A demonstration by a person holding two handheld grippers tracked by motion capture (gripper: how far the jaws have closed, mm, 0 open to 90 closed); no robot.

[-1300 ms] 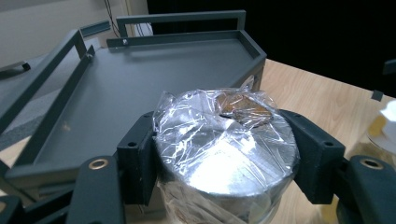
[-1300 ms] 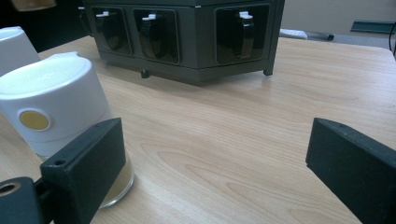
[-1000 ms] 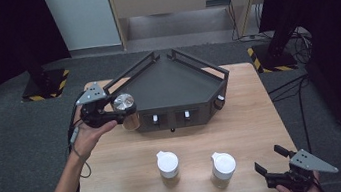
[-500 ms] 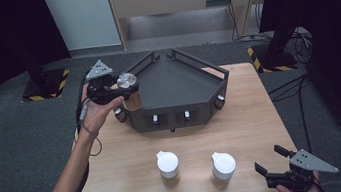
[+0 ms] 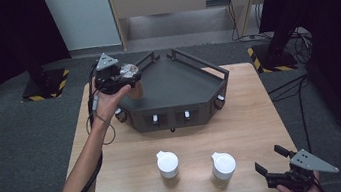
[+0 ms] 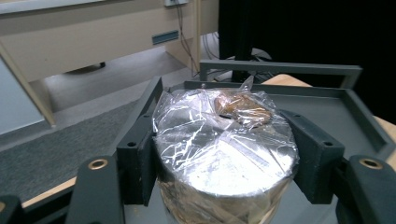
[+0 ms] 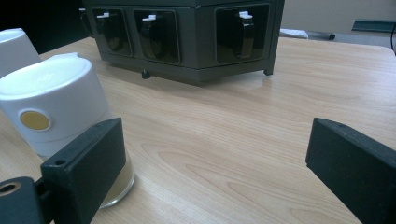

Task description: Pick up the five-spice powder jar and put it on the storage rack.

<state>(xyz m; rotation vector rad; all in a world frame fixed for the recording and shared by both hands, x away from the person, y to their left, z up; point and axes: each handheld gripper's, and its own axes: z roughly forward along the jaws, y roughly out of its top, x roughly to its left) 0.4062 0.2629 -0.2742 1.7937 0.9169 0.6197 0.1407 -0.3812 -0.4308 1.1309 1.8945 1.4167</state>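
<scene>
At the near edge of the light wooden worktop [image 5: 242, 116], the right hand-held gripper [image 5: 275, 166] rests with its jaws spread and nothing between them. Just beside it, two white-capped glass jars [image 5: 168, 163] stand unmoved. Farther off, the left hand-held gripper [image 5: 126, 80] pinches a round jar wrapped in clear plastic film [image 6: 224, 149] and holds it over the left corner of the dark grey angular metal tray [image 5: 182, 86], so I judge one jar nearly delivered, not yet set down.

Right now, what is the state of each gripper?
Left gripper: closed on the foil-wrapped jar.
Right gripper: open, holding nothing.
</scene>
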